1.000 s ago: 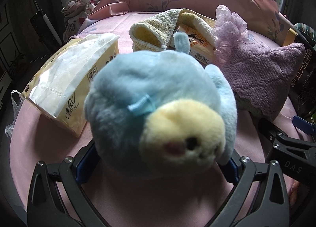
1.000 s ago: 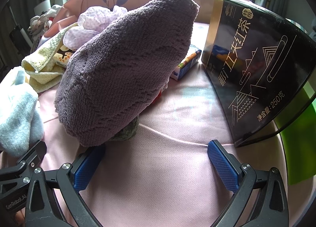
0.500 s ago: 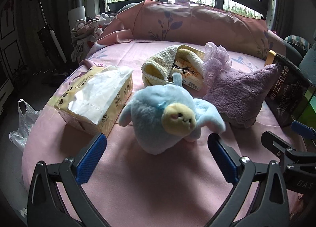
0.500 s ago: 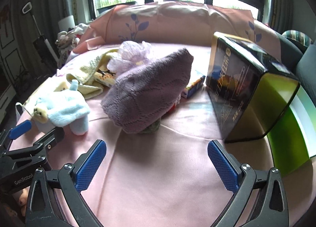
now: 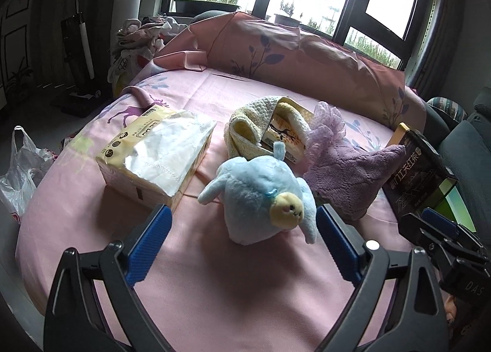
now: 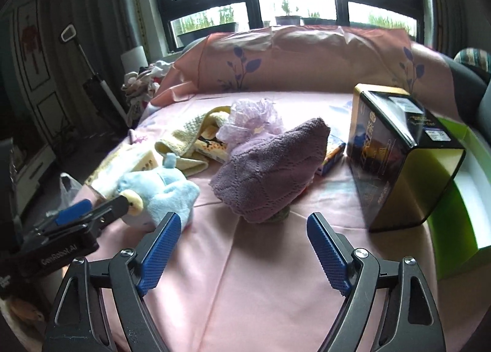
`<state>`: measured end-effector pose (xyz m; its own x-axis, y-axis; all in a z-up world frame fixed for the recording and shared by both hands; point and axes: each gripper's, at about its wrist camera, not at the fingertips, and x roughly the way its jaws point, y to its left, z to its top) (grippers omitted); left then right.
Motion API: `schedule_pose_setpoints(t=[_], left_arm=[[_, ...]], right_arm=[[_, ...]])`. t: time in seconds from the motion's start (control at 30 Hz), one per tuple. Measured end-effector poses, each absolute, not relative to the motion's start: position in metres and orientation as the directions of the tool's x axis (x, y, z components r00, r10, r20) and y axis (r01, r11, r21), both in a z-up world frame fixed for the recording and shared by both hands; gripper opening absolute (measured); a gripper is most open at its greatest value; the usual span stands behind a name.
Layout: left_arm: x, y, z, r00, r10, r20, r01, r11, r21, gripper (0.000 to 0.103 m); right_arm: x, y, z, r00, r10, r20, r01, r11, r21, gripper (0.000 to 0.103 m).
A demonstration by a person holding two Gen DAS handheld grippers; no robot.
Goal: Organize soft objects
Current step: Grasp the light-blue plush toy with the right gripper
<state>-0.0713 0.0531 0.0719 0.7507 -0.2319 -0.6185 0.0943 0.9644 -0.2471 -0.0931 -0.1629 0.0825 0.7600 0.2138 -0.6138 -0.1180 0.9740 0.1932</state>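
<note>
While both sets of jaws are narrowing, nothing sits between either pair. Left gripper [image 5: 242, 238]: wide apart, closing, empty; blue plush toy [image 5: 260, 198] lies at frame centre just beyond the pads, not touched. Right gripper [image 6: 242, 244]: likewise wide, closing, empty; purple knitted cloth [image 6: 270, 168] mounded at frame centre, apart from the pads.

Other soft items noted: yellow towel [image 5: 254, 119] draped over a flat printed packet, upper centre; lilac mesh puff [image 5: 325, 125] touching the purple cloth's upper edge. Tissue pack [image 5: 156, 158] at centre left; black tea box [image 6: 396, 152] standing at right, near the cloth but not touching. All resting on pink bedsheet [image 5: 245, 290].

Handling judgement:
1. Plush: light, squashy, non-fragile. Best gripped across the round body, not by a limb or the 1 small top tuft, which would likely let it dangle and swing.
2. Knitted cloth: limp, light, will drape and trail. Pinch at the raised peak or a gathered fold; something small appears tucked under its near edge, so expect it to be uncovered.
3. Puff: very light, springy; may snag on the knit.
</note>
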Motion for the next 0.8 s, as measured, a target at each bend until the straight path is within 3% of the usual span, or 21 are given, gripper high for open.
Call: schedule_pose_setpoints(t=[0.23, 0.33, 0.43, 0.53, 0.8], left_arm=[[-0.053, 0.062, 0.064, 0.663, -0.366, -0.653, 0.114, 0.912, -0.395, 0.088], [-0.044, 0.063, 0.058, 0.622, -0.414, -0.665, 0.102, 0.885, -0.455, 0.076], [-0.037, 0.060, 0.054, 0.604, -0.411, -0.683, 0.087, 0.886, -0.455, 0.062], [-0.034, 0.062, 0.054, 0.604, -0.415, -0.680, 0.081, 0.881, -0.466, 0.062], [-0.023, 0.068, 0.048, 0.575, -0.441, -0.689, 0.074, 0.867, -0.492, 0.062]], right_arm=[[-0.055, -0.147, 0.094, 0.630, 0.462, -0.624, -0.224, 0.878, 0.424, 0.084], [-0.024, -0.129, 0.088, 0.541, 0.557, -0.630, -0.264, 0.824, 0.501, 0.084], [0.007, -0.111, 0.071, 0.474, 0.560, -0.679, -0.233, 0.824, 0.517, 0.084], [0.026, -0.100, 0.051, 0.401, 0.540, -0.740, -0.152, 0.836, 0.528, 0.084], [0.047, -0.087, 0.025, 0.301, 0.658, -0.691, -0.141, 0.747, 0.650, 0.085]])
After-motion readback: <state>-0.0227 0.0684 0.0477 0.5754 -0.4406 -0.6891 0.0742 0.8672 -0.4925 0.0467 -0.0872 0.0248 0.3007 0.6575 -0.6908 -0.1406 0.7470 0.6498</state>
